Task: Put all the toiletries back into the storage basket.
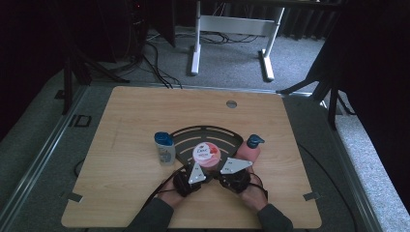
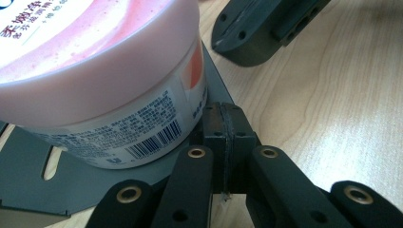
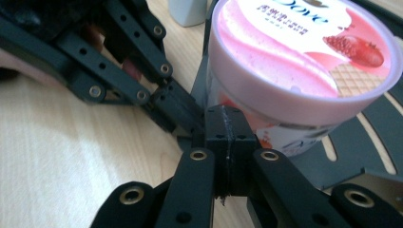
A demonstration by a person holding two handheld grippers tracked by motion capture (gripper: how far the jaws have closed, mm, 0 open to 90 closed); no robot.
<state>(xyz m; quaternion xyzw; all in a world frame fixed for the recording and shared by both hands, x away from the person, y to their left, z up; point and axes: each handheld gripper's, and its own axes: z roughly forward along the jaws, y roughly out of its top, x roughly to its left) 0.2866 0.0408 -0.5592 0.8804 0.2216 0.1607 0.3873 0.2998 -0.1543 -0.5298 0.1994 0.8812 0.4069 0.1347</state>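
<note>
A pink-lidded Dove cream jar (image 1: 207, 154) stands on a black fan-shaped slotted tray (image 1: 227, 137) at the table's middle. My left gripper (image 1: 204, 172) and right gripper (image 1: 216, 172) meet at the tray's near tip, just in front of the jar. In the left gripper view the left gripper (image 2: 223, 126) is shut, pads together, beside the jar (image 2: 95, 71) at the tray's edge (image 2: 71, 180). In the right gripper view the right gripper (image 3: 228, 128) is also shut, pads together, just short of the jar (image 3: 304, 61). I see nothing between either pair of pads.
A white bottle with a blue cap (image 1: 165, 149) stands left of the tray. A pink pump bottle (image 1: 250, 149) stands at its right. The wooden table (image 1: 125, 121) has a grommet hole (image 1: 231, 103) at the back. The two grippers are close together, almost touching.
</note>
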